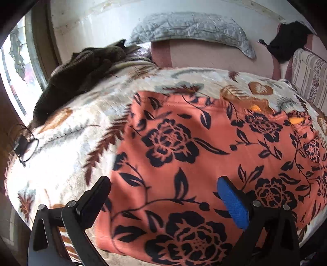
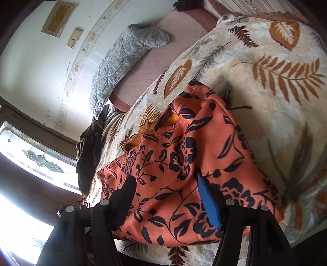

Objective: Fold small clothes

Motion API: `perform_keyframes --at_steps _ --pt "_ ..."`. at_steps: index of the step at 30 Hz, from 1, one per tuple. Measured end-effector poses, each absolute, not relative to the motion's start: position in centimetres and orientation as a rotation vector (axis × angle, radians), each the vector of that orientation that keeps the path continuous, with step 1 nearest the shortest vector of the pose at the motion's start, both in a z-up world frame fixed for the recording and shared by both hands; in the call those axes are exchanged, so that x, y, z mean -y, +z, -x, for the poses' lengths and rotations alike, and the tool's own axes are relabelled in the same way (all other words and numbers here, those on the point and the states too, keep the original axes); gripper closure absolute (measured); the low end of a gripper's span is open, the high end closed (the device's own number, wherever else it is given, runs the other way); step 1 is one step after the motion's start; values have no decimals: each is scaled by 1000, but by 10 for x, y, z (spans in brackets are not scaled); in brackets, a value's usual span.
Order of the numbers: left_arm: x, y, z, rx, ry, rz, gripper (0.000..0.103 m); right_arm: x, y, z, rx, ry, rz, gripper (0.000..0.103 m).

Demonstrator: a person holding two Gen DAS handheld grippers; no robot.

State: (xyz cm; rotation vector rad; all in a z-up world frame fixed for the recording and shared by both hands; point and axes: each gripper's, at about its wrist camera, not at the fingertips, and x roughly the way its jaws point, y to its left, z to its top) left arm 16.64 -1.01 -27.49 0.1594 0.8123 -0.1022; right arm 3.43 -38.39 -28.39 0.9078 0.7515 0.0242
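1. Orange floral garment (image 1: 204,155), black rose print, spread flat on leaf-patterned blanket (image 1: 85,126) near the blanket's front edge; yellow-orange inner lining (image 1: 257,107) exposed at the far hem.
2. Left gripper (image 1: 163,196), jaws spread wide, nothing held; black finger (image 1: 96,196) over the garment's left border, blue-padded finger (image 1: 234,202) over the print. Contact with the cloth: cannot tell.
3. Right gripper (image 2: 166,196), jaws likewise wide apart and empty; blue pad (image 2: 208,202) and black finger (image 2: 124,196) both above the garment (image 2: 184,163) near its front edge.
4. Left wrist view only: eyeglasses (image 1: 26,147) at the blanket's left edge; black item (image 1: 286,41) on the far right; striped cushion (image 1: 308,81) at the right margin.
5. Right wrist view only: wall plates (image 2: 74,37) and a framed panel (image 2: 59,18) on the white wall; garment's right side raised in a fold casting shadow on the blanket (image 2: 276,71).
6. Both views: dark brown knit (image 1: 81,69) piled at the blanket's far left corner, grey quilted pillow (image 1: 192,28) against the wall, patterned-glass window (image 2: 40,159).
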Motion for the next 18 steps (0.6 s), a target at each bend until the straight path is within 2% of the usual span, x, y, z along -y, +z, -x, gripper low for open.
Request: perform_keyframes --at_steps 3,8,13,14,16,18 --pt "1 -268 -166 -767 -24 -170 0 391 -284 -34 -736 3 -931 36" --pt "-3 -296 -183 -907 2 -202 0 396 -284 -74 -749 -20 -934 42" --pt "2 -297 -182 -867 -5 -244 0 409 -308 -134 -843 -84 -983 44" --pt "2 -298 -183 -865 -10 -241 0 415 -317 -141 -840 -89 -1018 45" --pt "0 -299 -188 -868 -21 -228 0 427 -327 -151 -810 -124 -1034 55" --pt "-2 -300 -190 -872 -32 -206 0 435 -335 -159 -813 -132 -1068 56"
